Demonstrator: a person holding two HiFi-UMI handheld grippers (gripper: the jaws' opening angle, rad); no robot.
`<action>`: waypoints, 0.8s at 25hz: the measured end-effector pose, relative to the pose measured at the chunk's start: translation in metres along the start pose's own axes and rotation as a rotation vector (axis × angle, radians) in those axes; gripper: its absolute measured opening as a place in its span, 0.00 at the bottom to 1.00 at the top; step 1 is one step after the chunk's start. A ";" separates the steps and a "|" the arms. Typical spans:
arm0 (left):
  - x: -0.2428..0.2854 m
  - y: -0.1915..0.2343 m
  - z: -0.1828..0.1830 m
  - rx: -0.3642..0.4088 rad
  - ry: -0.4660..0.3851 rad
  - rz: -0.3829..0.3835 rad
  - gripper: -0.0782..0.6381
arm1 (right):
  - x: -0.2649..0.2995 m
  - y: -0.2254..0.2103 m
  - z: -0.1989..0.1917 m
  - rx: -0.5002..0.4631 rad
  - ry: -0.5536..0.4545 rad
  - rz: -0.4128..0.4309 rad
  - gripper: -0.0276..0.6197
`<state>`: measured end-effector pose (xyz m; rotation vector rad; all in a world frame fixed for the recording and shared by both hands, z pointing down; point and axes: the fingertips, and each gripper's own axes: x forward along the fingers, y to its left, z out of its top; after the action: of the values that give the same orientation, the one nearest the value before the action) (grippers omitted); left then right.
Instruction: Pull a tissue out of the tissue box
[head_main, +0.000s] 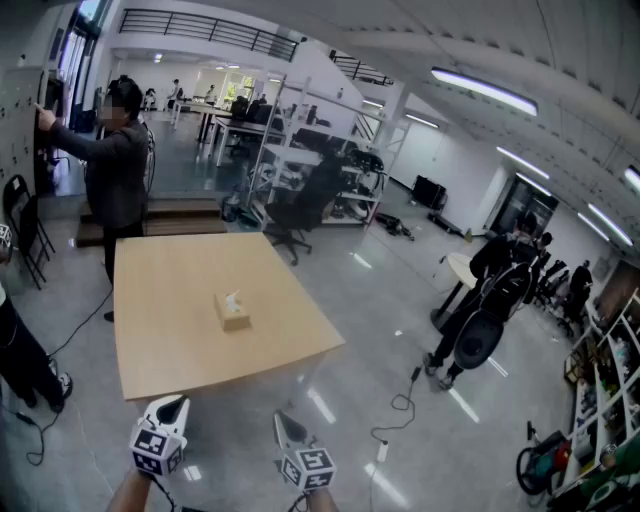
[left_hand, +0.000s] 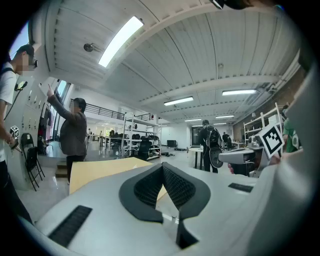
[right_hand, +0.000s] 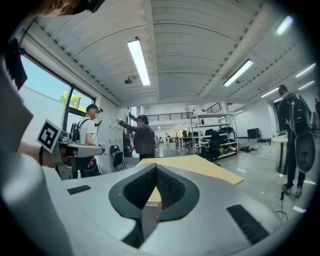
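A tan tissue box (head_main: 233, 311) with a white tissue sticking out of its top stands near the middle of the light wooden table (head_main: 170, 340). Both grippers hover short of the table's near edge, well back from the box. My left gripper (head_main: 172, 403) is shut with nothing between its pads, and the left gripper view shows its black pads (left_hand: 150, 187) meeting at the tip. My right gripper (head_main: 285, 419) is likewise shut and empty, its pads (right_hand: 170, 187) pressed together. In both gripper views the jaws hide the box and only the tabletop (right_hand: 200, 167) shows.
A person (head_main: 116, 165) stands beyond the table's far left corner, reaching to a wall. Another person with a backpack (head_main: 488, 305) stands at the right by a small round table. A black office chair (head_main: 296, 215) is behind the table. Cables lie on the glossy floor (head_main: 400, 405).
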<state>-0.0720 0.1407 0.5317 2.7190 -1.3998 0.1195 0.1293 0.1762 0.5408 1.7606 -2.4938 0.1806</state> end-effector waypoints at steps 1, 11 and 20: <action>0.001 -0.001 -0.002 -0.003 0.002 -0.001 0.12 | -0.001 -0.001 0.000 0.000 -0.001 0.000 0.06; 0.010 -0.007 -0.005 -0.014 0.010 -0.003 0.12 | -0.003 -0.012 0.001 0.037 -0.015 0.016 0.06; 0.021 -0.021 -0.007 -0.017 0.002 0.009 0.12 | -0.004 -0.028 -0.001 0.011 -0.012 0.035 0.06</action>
<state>-0.0425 0.1366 0.5399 2.6981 -1.4064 0.1106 0.1574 0.1711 0.5423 1.7283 -2.5377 0.1876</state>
